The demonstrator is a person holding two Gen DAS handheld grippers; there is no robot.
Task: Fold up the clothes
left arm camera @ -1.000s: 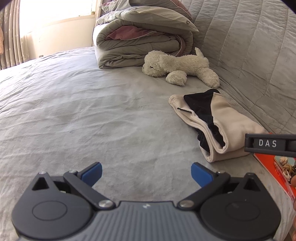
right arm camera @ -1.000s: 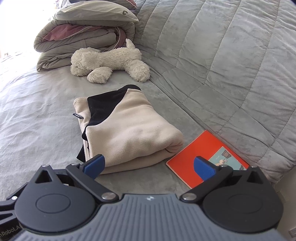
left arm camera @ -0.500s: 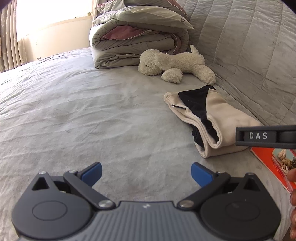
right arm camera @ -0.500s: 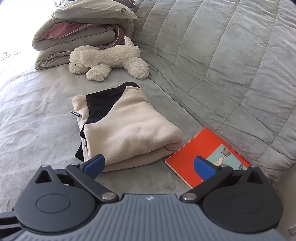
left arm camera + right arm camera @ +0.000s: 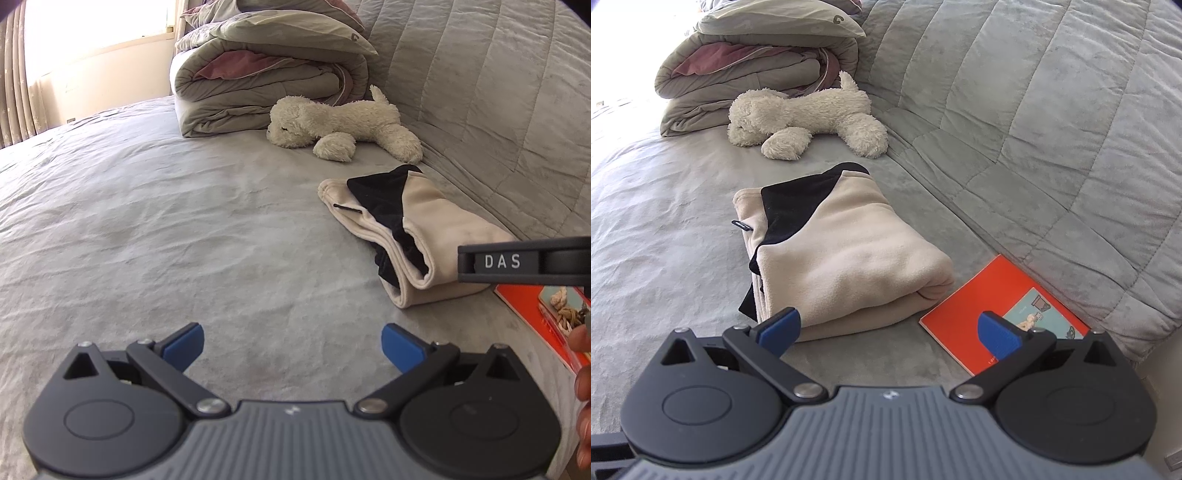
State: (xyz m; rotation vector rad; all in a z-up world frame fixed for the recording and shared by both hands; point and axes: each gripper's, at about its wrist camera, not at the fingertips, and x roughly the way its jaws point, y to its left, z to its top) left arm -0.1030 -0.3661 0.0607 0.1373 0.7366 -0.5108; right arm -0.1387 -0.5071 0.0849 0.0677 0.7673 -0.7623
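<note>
Both the left gripper (image 5: 291, 345) and right gripper (image 5: 888, 328) hover level over the bed (image 5: 147, 221), jaws wide, empty.

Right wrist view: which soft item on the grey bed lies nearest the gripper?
The folded beige-and-black fleece garment; the white plush dog and rolled grey duvet lie farther.

left hand-held gripper (image 5: 291, 345) spread wide; right hand-held gripper (image 5: 888, 330) likewise
</note>
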